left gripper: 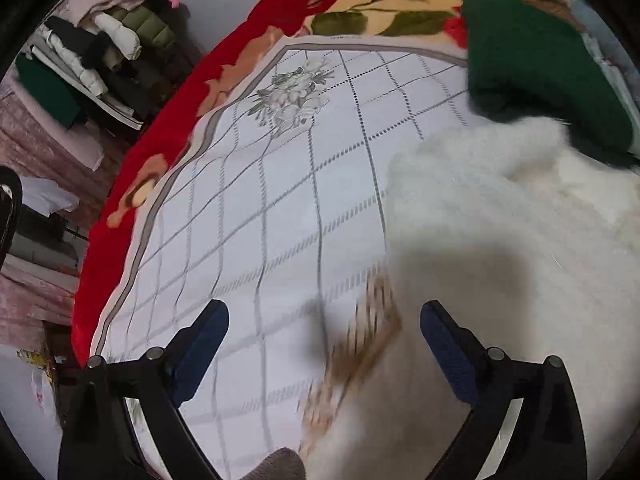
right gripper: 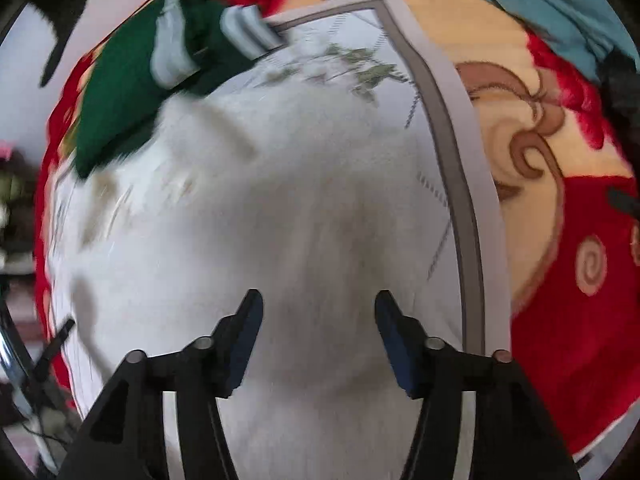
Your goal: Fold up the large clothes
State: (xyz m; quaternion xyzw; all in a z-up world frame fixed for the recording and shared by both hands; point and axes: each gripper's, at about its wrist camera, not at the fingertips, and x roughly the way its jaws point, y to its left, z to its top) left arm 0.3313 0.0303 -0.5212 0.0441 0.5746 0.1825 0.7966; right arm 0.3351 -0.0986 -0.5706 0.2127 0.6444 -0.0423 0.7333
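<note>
A fluffy white garment (left gripper: 500,240) lies on a white checked sheet (left gripper: 248,208) on the bed. Its brown checked lining or label (left gripper: 360,352) shows at its left edge, blurred. My left gripper (left gripper: 324,320) is open and empty, just above the sheet beside that edge. In the right wrist view the white garment (right gripper: 260,208) fills the middle. My right gripper (right gripper: 318,312) is open and empty above it. A dark green garment (left gripper: 536,72) lies at the far end, touching the white one; it also shows in the right wrist view (right gripper: 132,80).
A red and cream floral blanket (left gripper: 168,132) lies under the sheet and rims the bed (right gripper: 560,280). A pile of clothes (left gripper: 100,48) sits on a shelf at the far left. A blue cloth (right gripper: 540,12) lies at the far right.
</note>
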